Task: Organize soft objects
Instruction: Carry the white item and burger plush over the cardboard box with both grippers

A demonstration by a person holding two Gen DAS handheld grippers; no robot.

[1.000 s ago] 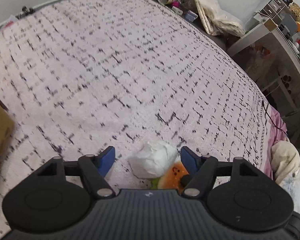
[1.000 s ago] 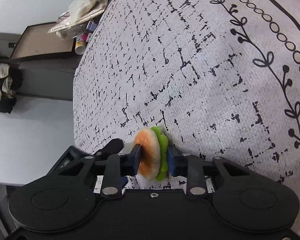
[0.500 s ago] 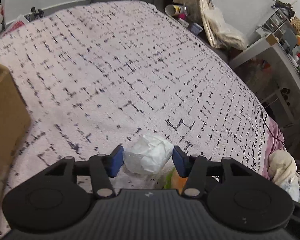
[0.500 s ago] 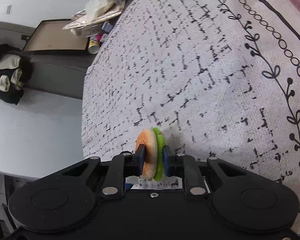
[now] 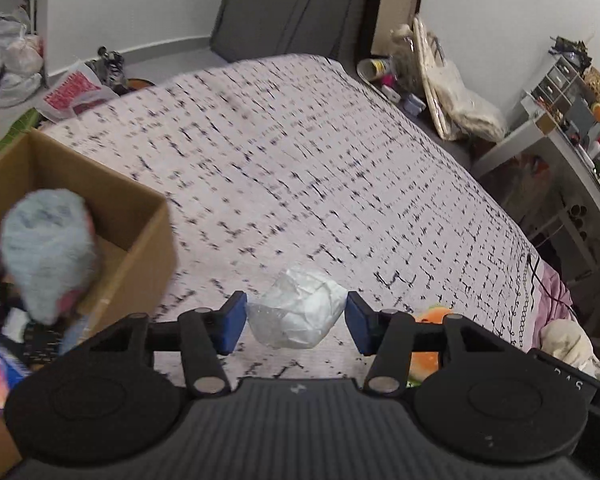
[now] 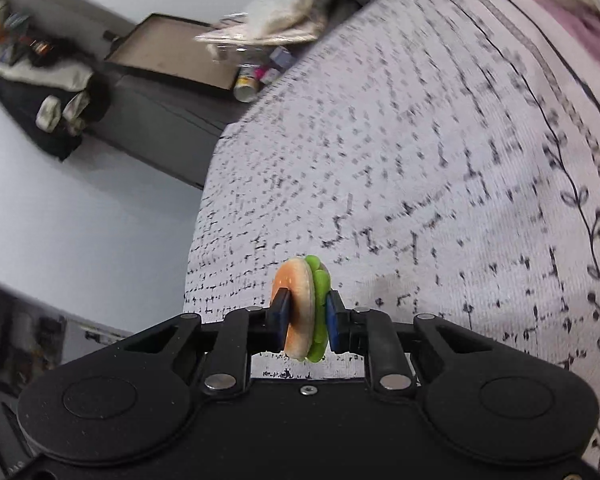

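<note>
The left claw (image 5: 296,322) pinches a crumpled white soft bundle (image 5: 298,312) between its blue pads, both pressing its sides, and holds it clear of the bed. The right claw (image 6: 306,314) is squeezed nearly together on a small burger-shaped soft toy (image 6: 302,308), its tan bun and green layer standing edge-up between the pads.

Both pieces look picked up, so the step in hand is most likely the carry toward a container. The open cardboard box (image 5: 140,216) sits on the bed to the left of the left claw, with a fuzzy pale-blue soft thing (image 5: 46,248) at its near side. The next move calls for bringing each claw over the box opening before letting go, low enough that the light pieces do not bounce out.

The bed wears a white bedspread (image 5: 300,168) with black dashes and a vine border. Around it are a dark mattress leaning against the wall, plastic bags on the floor, and a cluttered white shelf unit (image 5: 560,148).
</note>
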